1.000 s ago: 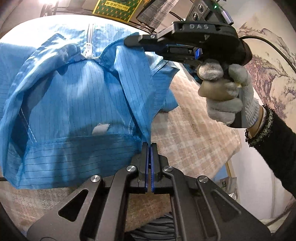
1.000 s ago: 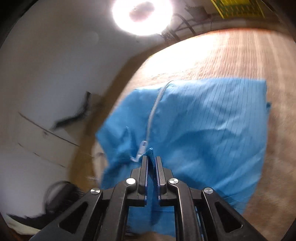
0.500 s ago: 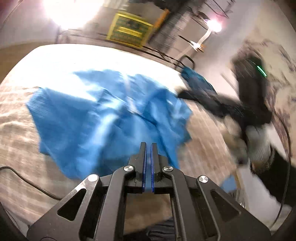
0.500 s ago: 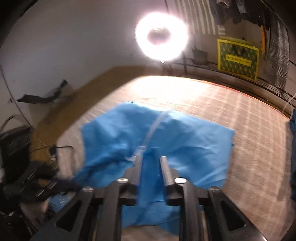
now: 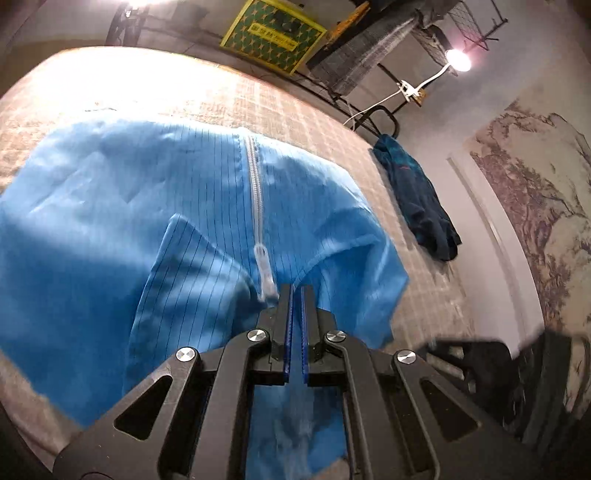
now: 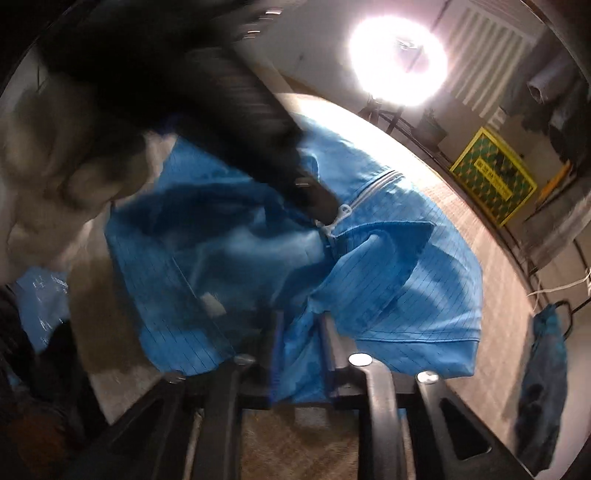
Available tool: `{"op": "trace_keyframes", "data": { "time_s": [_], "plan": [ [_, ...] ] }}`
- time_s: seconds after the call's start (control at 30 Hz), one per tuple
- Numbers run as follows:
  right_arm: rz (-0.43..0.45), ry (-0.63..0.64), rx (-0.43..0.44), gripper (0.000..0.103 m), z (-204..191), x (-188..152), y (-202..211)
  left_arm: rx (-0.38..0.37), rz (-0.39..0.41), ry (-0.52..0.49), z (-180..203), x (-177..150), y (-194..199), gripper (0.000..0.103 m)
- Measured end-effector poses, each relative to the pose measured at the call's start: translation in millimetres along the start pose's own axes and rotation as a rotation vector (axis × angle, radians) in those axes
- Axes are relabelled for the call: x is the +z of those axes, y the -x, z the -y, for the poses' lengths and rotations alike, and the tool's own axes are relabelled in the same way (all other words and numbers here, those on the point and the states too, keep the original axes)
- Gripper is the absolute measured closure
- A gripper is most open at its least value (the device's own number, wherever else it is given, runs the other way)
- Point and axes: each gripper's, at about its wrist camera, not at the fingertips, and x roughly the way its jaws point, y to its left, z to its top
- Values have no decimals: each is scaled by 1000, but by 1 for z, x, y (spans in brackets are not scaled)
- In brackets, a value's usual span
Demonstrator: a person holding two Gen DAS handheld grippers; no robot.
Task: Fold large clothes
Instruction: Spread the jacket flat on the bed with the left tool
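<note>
A bright blue pinstriped garment [image 5: 147, 221] with a white zipper [image 5: 255, 192] lies rumpled on the checked bed cover [image 5: 295, 110]. My left gripper [image 5: 295, 291] is shut, and the collar fabric beside the zipper pull runs up into its tips. In the right wrist view the same garment [image 6: 406, 277] fills the middle. There the left gripper [image 6: 317, 201] is a dark blur at the collar, with a gloved hand [image 6: 55, 147] behind it. My right gripper [image 6: 301, 321] is closing, its jaws still apart with blue fabric between them near the hem.
A dark blue garment [image 5: 417, 206] hangs over the bed's far right edge, also seen as a dark blue garment [image 6: 546, 369] at the right. A yellow-green box [image 5: 273, 33] and racks stand behind the bed. A bright ring lamp [image 6: 399, 59] glares. A blue plastic bag [image 6: 40, 302] lies off the bed.
The garment has dropped from a lifted spread onto the bed. My right gripper let go of the zipper edge, rolled, and moved to the hem side. The left gripper stayed shut and shifted sideways.
</note>
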Motion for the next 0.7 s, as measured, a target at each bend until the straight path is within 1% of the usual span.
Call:
{"op": "trace_keyframes", "data": {
  "time_s": [0.03,0.1,0.13,0.17,0.2,0.3,0.37,0.4,0.43,0.47,0.57,0.63,0.67,0.7],
  "plan": [
    [1,8,-1,103,-1,-1,2,27,-12,0,-3,2,-7,103],
    [14,8,2,103,1,-6,8,80,-25,-7,-10,3,-18,103],
    [23,3,8,103,3,-8,12,86,-33,-11,-13,2,-21,103],
    [34,-5,3,103,7,-12,17,84,-41,-6,-18,0,-25,103],
    [42,-12,4,103,11,-16,21,81,-42,-1,-21,-2,-25,96],
    [29,-35,29,103,22,-26,22,66,-36,6,-23,-5,-25,96],
    [25,-11,57,103,23,-29,22,46,-30,11,-22,-4,-20,96],
    [38,-18,73,100,25,-29,25,23,-24,14,-22,-3,-12,96],
    [52,-40,101,84,28,-28,29,8,-18,12,-21,-3,-5,96],
    [75,-78,134,74,35,-25,35,-1,-5,3,-20,-3,5,96],
    [164,-174,229,75,57,-13,47,13,57,-54,-12,-5,41,96],
    [193,-211,255,75,65,-1,44,57,106,-79,-15,-7,63,96],
    [204,-225,264,75,71,8,38,60,123,-79,-20,-7,71,96],
    [209,-234,265,75,75,16,31,58,122,-71,-26,-7,73,96]
  ]
}}
